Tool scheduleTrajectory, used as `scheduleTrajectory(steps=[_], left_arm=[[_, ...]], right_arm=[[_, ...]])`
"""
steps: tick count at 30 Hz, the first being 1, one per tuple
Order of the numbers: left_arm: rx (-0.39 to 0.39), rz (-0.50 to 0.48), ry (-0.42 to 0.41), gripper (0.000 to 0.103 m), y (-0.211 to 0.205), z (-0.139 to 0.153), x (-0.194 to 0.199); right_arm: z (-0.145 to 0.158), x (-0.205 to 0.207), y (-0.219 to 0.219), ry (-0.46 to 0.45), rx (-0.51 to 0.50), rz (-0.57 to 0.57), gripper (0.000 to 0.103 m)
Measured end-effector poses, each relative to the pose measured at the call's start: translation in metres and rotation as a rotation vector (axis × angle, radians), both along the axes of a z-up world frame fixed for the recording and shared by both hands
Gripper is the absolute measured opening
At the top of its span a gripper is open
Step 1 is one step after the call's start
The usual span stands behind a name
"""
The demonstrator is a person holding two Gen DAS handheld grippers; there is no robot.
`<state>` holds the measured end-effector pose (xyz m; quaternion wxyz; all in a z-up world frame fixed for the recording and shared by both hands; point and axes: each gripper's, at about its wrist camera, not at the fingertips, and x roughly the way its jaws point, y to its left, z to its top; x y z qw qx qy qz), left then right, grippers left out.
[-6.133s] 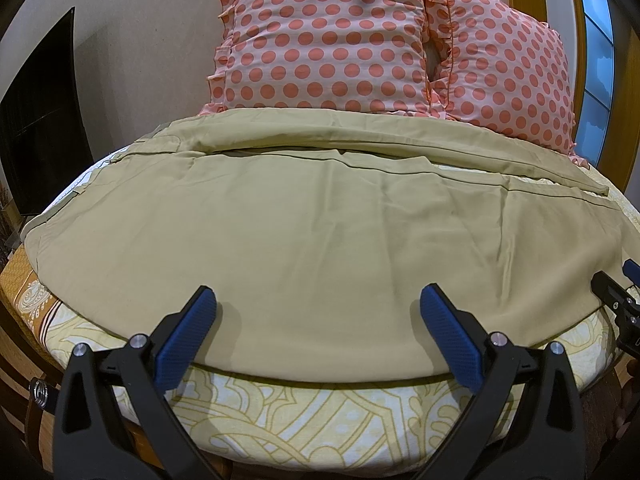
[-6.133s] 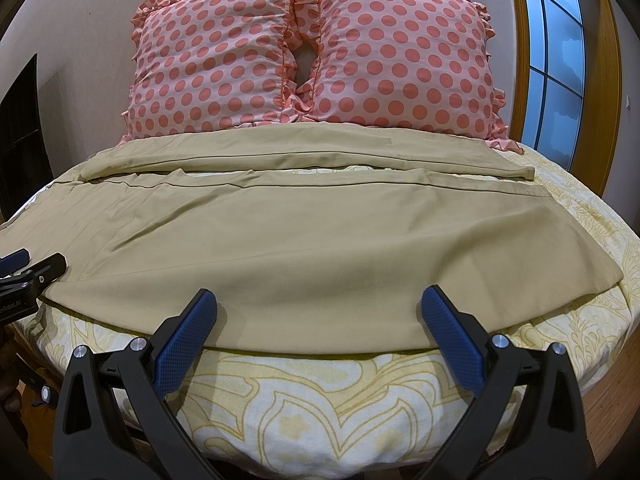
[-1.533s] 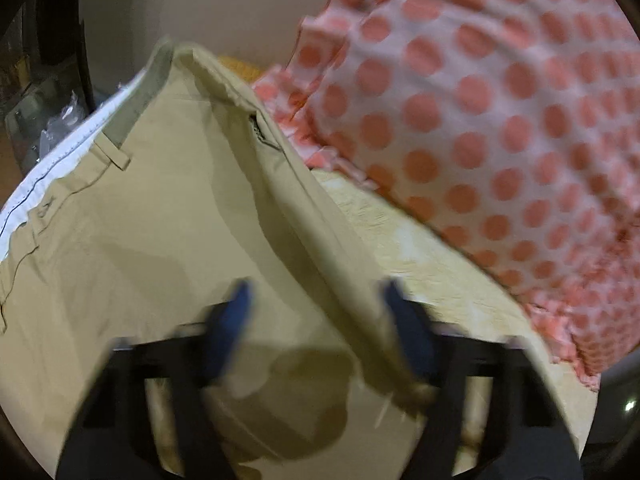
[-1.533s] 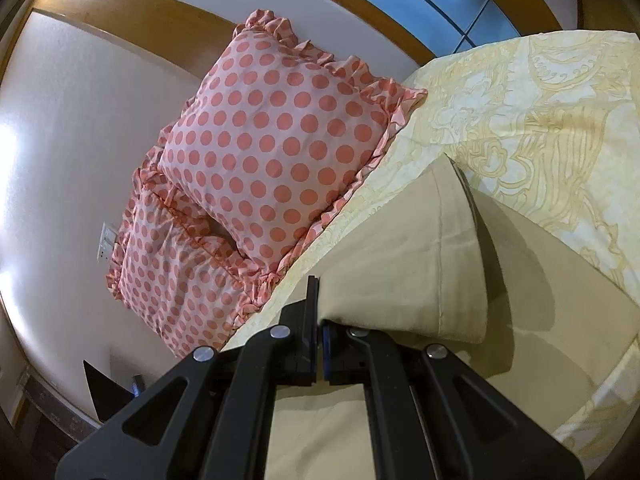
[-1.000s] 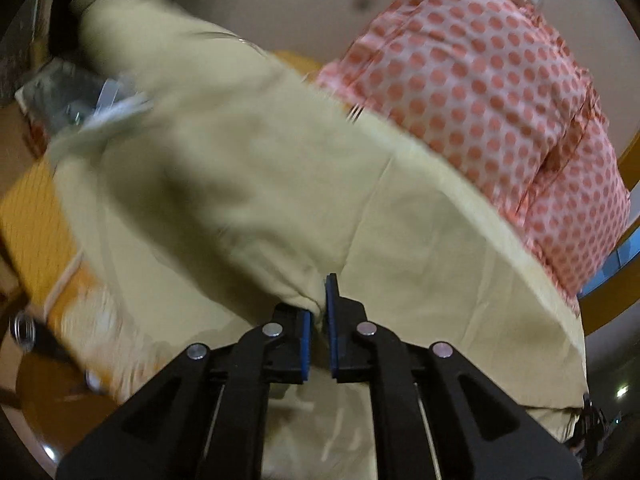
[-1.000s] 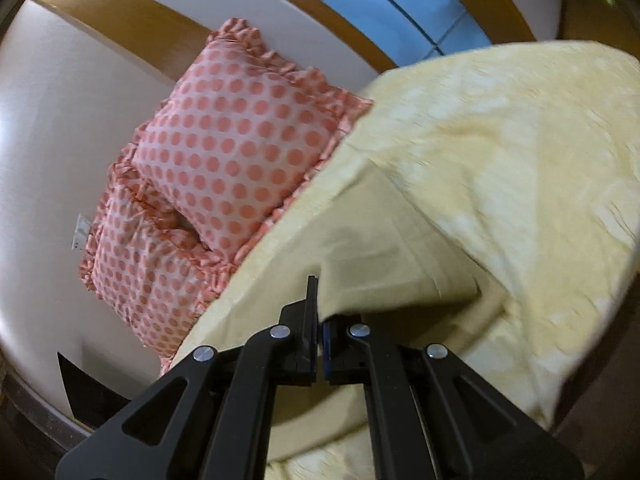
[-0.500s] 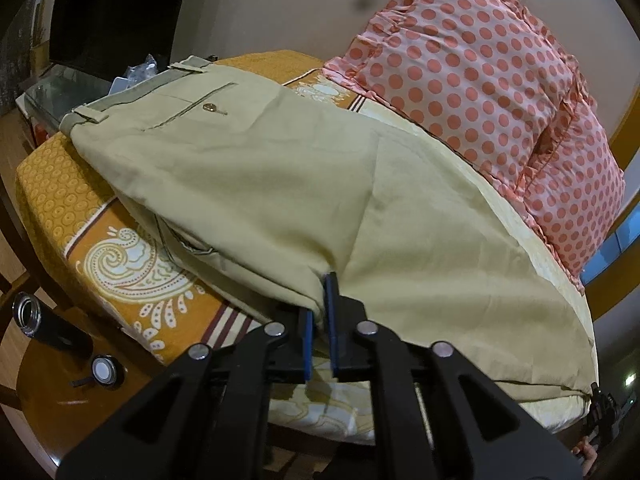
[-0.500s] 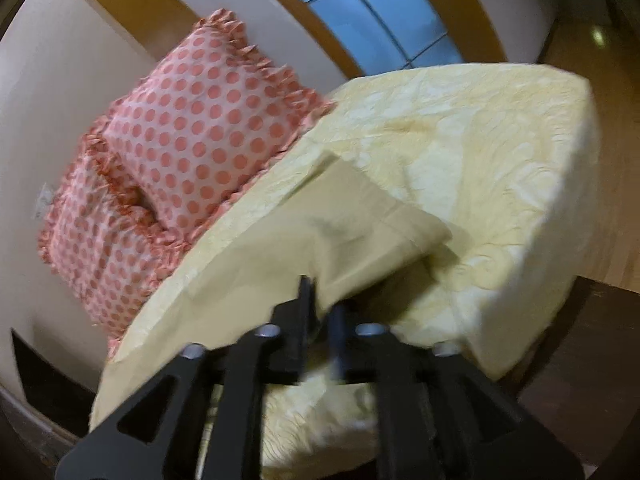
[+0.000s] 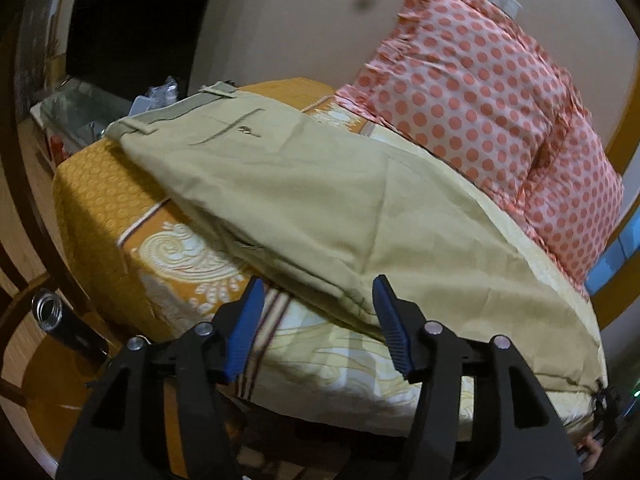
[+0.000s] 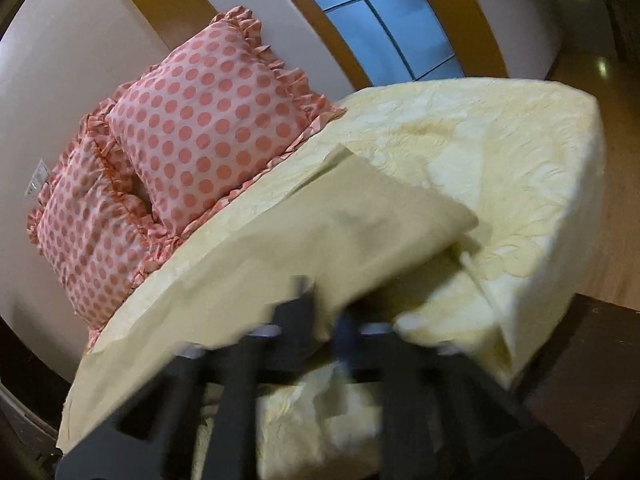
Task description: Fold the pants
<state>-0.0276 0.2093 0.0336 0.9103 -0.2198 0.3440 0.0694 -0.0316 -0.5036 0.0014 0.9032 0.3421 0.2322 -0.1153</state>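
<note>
Khaki pants (image 9: 320,200) lie folded lengthwise across the bed, waistband and back pocket at the far left. My left gripper (image 9: 318,328) is open, its blue pads (image 9: 244,320) just off the pants' near fold edge at the bed's front. In the right wrist view the leg-hem end of the pants (image 10: 340,232) lies on the pale yellow bedspread (image 10: 500,152). My right gripper (image 10: 324,316) is blurred by motion, its jaws slightly parted right at the hem edge.
Two pink polka-dot pillows (image 9: 480,92) stand against the wall at the bed's head. An orange patterned sheet (image 9: 104,208) covers the left corner of the bed. A dark tube (image 9: 52,312) lies on wooden furniture at lower left. A window (image 10: 380,12) is behind the bed.
Both grippers carried the far half of the pants toward the near edge, folding them lengthwise. The left gripper has since opened and let go; the right gripper's jaws are parting at the hem.
</note>
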Motion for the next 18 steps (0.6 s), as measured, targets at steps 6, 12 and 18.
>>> scheduleTrajectory(steps=[6,12,18], left_arm=[[-0.047,0.068,-0.029,0.062,0.024,-0.001,-0.010],[-0.046,0.124,-0.070,0.067,0.038,0.002,-0.014],[-0.036,0.149,-0.088,0.074,0.046,0.001,-0.013]], right_arm=[[0.055,0.031,0.029,-0.117,-0.149,0.103,0.003],[0.131,0.079,0.177,-0.306,-0.245,0.563,0.003],[0.085,0.090,0.380,-0.083,-0.403,1.173,0.015]])
